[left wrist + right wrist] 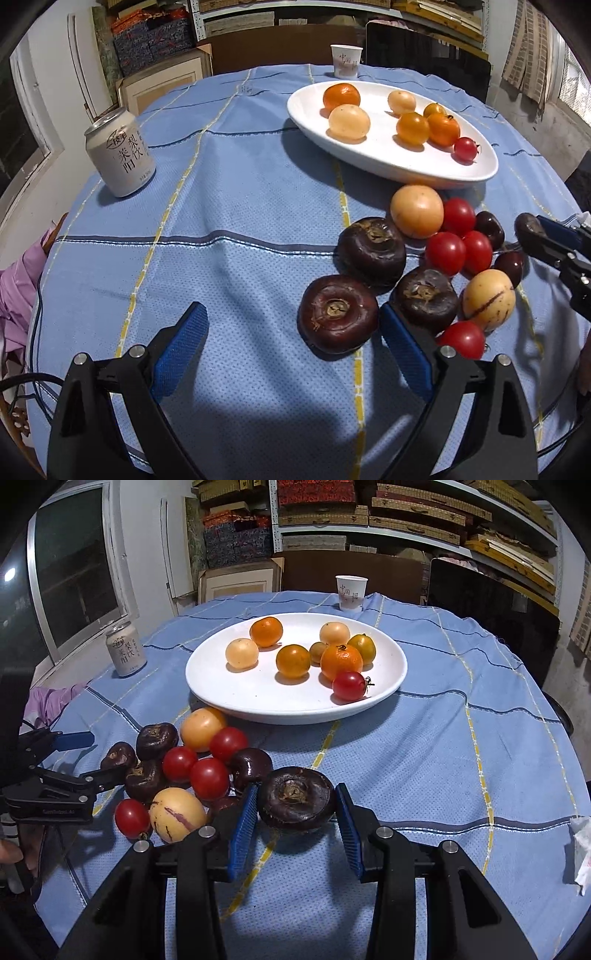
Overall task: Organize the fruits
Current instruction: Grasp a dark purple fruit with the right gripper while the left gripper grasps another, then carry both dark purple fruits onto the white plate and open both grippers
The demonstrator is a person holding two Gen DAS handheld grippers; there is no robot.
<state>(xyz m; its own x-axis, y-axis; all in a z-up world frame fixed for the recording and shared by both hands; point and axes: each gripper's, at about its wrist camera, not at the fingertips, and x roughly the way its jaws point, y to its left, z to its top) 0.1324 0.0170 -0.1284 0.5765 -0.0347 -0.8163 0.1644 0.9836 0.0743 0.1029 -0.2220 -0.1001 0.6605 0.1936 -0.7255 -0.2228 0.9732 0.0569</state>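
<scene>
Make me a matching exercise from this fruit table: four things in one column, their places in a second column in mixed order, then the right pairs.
Things
1. white oval plate
2. pale drink can with dark lettering
3. white paper cup with red print
4. dark brown water chestnut

Places
A. between the right gripper pads
B. far table edge, behind the plate
C. far left on the blue cloth
D. mid-table, holding orange and yellow fruits

Pairs: 1-D, 2-C, 3-B, 4-A
</scene>
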